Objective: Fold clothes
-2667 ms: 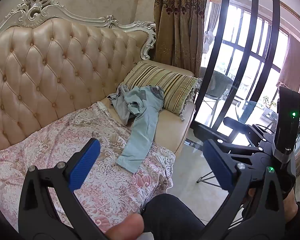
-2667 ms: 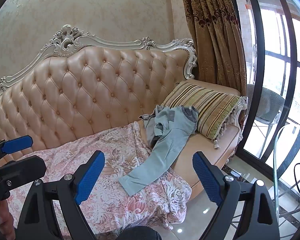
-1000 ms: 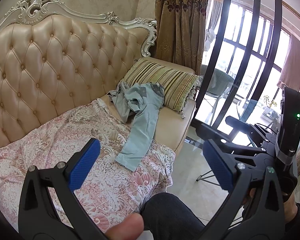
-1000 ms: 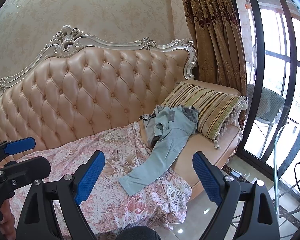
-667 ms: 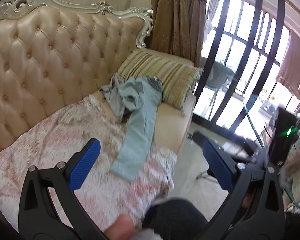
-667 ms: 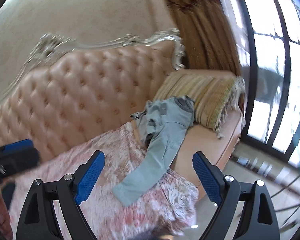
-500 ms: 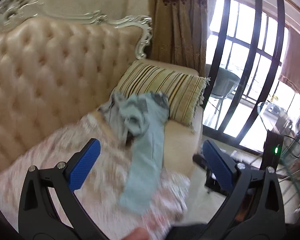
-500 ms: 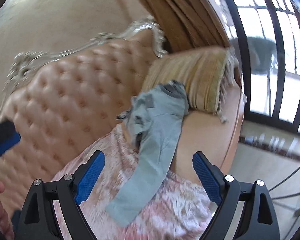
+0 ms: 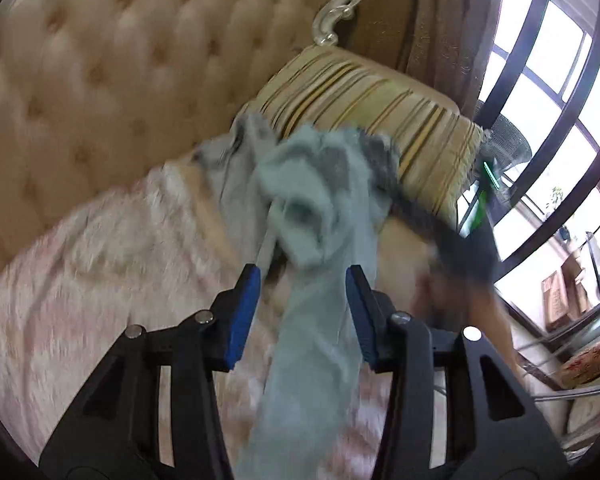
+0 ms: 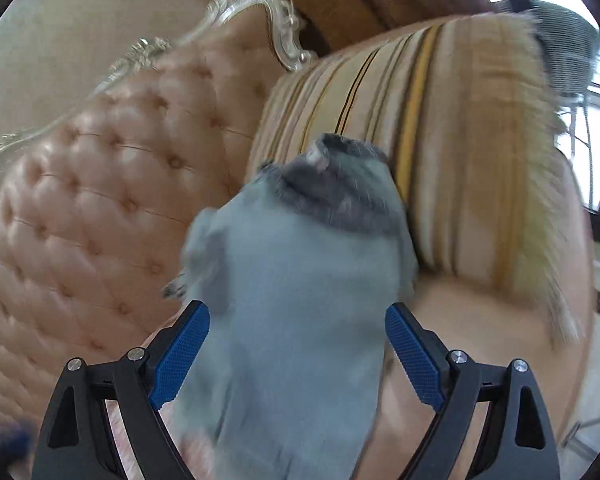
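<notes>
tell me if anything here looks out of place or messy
The pale blue-green garment lies crumpled on the sofa, its top bunched against the striped cushion and one long part trailing across the floral throw. Nothing looks spilled or damaged.

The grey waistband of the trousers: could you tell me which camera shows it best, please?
The right wrist view shows it best: the waistband sits close and central, against the striped cushion. In the left wrist view the waistband is small, blurred and partly lost among the bunched trousers.
</notes>
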`<state>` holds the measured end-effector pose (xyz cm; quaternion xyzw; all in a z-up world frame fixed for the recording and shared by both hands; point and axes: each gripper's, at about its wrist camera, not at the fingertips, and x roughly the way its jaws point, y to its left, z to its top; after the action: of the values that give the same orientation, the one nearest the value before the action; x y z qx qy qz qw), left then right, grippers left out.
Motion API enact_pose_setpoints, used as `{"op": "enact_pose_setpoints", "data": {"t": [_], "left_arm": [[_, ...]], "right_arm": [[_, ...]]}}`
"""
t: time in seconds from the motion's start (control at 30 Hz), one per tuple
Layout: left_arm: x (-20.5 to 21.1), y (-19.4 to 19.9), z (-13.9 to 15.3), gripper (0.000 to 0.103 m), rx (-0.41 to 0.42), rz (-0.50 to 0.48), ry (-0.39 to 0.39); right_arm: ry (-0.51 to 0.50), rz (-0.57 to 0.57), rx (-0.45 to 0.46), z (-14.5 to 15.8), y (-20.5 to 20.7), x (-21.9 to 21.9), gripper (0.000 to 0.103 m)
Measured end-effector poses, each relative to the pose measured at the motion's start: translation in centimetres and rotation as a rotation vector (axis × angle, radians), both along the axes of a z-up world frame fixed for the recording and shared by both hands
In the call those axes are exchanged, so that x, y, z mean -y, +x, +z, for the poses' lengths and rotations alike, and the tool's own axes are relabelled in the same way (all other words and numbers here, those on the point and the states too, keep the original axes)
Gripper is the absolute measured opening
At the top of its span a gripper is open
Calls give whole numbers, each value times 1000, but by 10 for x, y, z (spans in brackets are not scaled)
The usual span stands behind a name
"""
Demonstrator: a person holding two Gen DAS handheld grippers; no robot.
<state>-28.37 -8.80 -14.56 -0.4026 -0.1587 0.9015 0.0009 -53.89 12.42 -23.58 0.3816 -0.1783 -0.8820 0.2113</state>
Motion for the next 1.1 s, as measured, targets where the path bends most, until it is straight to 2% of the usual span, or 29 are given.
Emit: {"op": "enact_pose_setpoints", "data": {"t": [0.07, 0.17, 0.2, 0.27, 0.33, 0.43, 0.57, 0.63, 0.7, 0.73, 0.77, 0.8, 0.83, 0.9, 0.93, 1.0, 1.1], "left_arm": [[14, 45, -17, 51, 47, 44, 30], [43, 118, -44, 51, 150, 168, 58], [53, 141, -52, 51, 185, 218, 70], [73, 179, -60, 51, 229, 306, 124], [83, 204, -56, 51, 228, 353, 136], [88, 223, -30, 51, 143, 366, 149], [98, 248, 13, 52, -10, 378, 168], [106, 262, 34, 52, -64, 389, 191], [114, 285, 53, 54, -125, 395, 203], [120, 298, 62, 64, -164, 396, 208], [124, 311, 71, 73, -199, 398, 206], [129, 323, 76, 91, -223, 414, 196], [135, 336, 78, 98, -241, 439, 182], [145, 368, 73, 98, -233, 469, 179], [151, 383, 64, 98, -202, 481, 195], [163, 405, 36, 98, -113, 534, 234], [179, 433, -12, 97, -41, 589, 322]], "right_arm": [[-30, 40, 72, -13, -35, 6, 90], [-45, 132, 160, -26, -57, 16, 11], [-4, 145, 126, -17, -51, 21, 9], [-4, 211, 44, 11, -31, 31, 9], [-9, 254, -55, 56, -2, 44, 9], [-33, 348, -246, 138, 56, 67, 9], [-119, 580, -541, 245, 172, 104, 9], [-222, 739, -580, 283, 222, 125, 9], [-342, 950, -544, 311, 265, 151, 10], [-392, 1066, -487, 317, 285, 166, 11], [-367, 1108, -442, 307, 304, 181, 13], [-341, 1148, -396, 297, 323, 196, 13], [-315, 1188, -351, 287, 342, 210, 13], [-262, 1267, -258, 267, 379, 240, 15], [-237, 1302, -211, 257, 398, 254, 16], [-230, 1305, -124, 217, 425, 268, 9], [-171, 1292, -47, 169, 455, 285, 5]]}}
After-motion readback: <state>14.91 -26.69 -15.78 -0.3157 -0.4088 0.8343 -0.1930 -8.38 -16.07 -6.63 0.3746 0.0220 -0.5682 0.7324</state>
